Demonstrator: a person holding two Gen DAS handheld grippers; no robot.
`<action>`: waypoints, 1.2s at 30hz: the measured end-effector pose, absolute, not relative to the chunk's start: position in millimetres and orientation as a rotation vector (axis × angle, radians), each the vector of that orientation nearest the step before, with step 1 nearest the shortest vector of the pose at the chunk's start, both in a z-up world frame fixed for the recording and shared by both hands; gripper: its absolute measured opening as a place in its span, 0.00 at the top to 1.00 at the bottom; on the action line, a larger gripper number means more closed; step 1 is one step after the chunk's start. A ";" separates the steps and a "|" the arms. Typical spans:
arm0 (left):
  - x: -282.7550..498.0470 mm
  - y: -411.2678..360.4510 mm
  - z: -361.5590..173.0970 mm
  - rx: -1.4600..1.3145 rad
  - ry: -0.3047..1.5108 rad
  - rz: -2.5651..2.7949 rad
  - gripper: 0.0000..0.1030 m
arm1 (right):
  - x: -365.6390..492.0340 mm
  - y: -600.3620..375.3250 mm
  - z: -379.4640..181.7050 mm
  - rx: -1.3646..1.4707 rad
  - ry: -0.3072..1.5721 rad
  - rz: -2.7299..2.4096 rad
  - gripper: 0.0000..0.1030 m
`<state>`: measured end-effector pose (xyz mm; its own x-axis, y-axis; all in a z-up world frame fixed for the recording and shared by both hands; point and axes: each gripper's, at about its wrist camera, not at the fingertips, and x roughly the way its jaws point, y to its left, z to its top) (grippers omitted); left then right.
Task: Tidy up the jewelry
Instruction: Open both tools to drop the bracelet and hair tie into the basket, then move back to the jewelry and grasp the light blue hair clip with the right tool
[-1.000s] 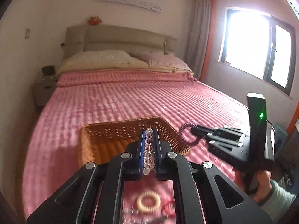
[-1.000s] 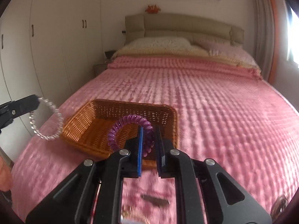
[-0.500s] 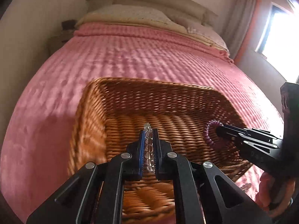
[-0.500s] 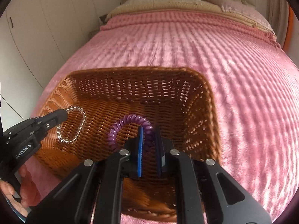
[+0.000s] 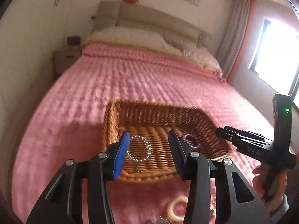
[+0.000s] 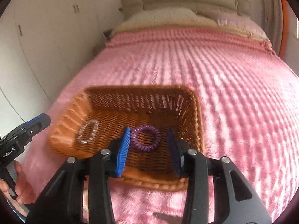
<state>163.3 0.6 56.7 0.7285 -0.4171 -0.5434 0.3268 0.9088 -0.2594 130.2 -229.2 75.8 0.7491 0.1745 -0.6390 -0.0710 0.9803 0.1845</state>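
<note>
Having let go since a moment ago: left gripper [image 5: 149, 143] and right gripper [image 6: 149, 141] both spread wide, empty; clear bead bracelet [image 5: 139, 149] and purple coil band [image 6: 144, 139] now lying inside basket [image 6: 196, 112], bracelet left.

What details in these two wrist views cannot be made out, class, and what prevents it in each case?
- Clear bead bracelet, right wrist view: motion blur smears the beads.
- Cream ring on the bedspread, left wrist view: blurred, partly behind the left gripper.
- Dark item, right wrist view: cut by the bottom edge, unidentifiable.
- Basket near wall: hidden behind gripper fingers.
</note>
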 end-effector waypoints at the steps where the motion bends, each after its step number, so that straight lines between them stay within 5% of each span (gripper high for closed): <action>1: 153.0 5.8 65.0 -0.156 0.613 -0.417 0.59 | 117.6 -228.6 85.0 0.142 0.684 0.135 0.64; 12: 60.5 29.6 60.9 -0.120 0.603 -0.431 0.55 | 11.9 -225.8 81.3 0.039 0.613 0.154 0.64; 22: 72.3 23.0 -24.5 -0.118 0.843 -0.427 0.57 | -8.6 -228.0 -1.4 0.034 0.814 0.251 0.64; 34: 84.8 21.7 -53.4 -0.140 0.912 -0.442 0.63 | 5.7 -214.7 -17.9 -0.062 0.885 0.322 0.64; 36: 84.2 21.1 -54.4 -0.143 0.907 -0.445 0.62 | 2.8 -214.2 -18.0 -0.067 0.890 0.328 0.74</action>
